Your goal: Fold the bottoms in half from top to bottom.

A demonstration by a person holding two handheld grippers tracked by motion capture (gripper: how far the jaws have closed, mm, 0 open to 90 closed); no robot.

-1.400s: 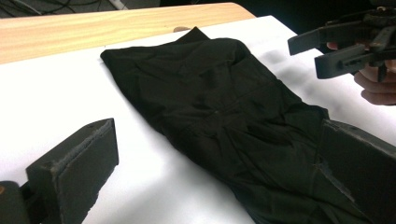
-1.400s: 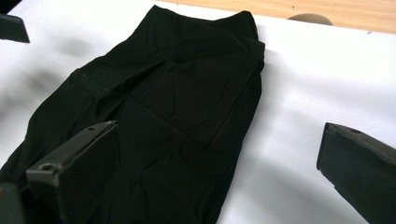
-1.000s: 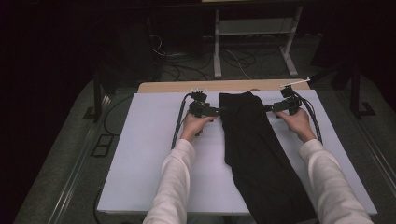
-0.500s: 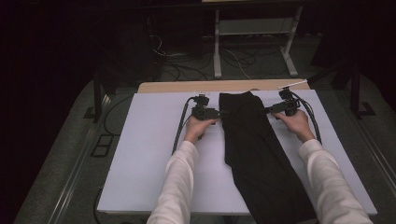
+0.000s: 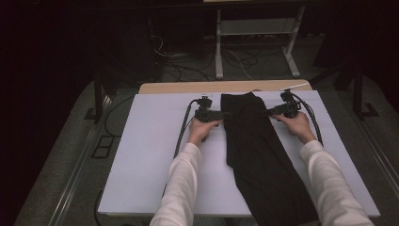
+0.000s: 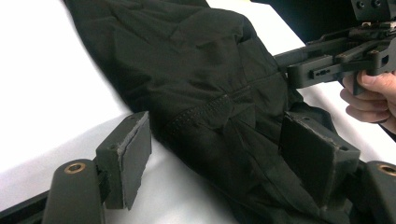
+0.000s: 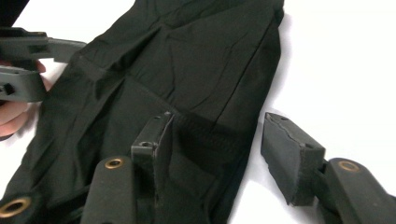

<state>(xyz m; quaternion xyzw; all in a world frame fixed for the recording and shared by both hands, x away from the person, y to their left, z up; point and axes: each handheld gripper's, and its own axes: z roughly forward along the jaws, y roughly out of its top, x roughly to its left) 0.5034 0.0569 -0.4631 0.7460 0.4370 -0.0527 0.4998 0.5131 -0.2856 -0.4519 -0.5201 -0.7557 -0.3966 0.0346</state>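
Folded black garment lying lengthwise on the white desk, its far end near the desk's back edge, its near end running off the front edge. Left hand-held gripper at the garment's far-left edge; jaws apart and just closing, cloth lying between them, one pad on bare desk beside the cloth, the other over it; no pinch yet. Right hand-held gripper at the garment's far-right edge, opposite the left; jaws likewise apart and just closing, one pad on the cloth by its stitched band, the other pad on bare desk just beside the garment's edge; cloth not yet clamped.

Likely hazards: the lower pads may slide over the cloth instead of under it, so the jaws shut on the top layer alone and the fold opens when lifted; uneven grips at the two corners would skew the garment; the overhanging near end may drag it off the desk.
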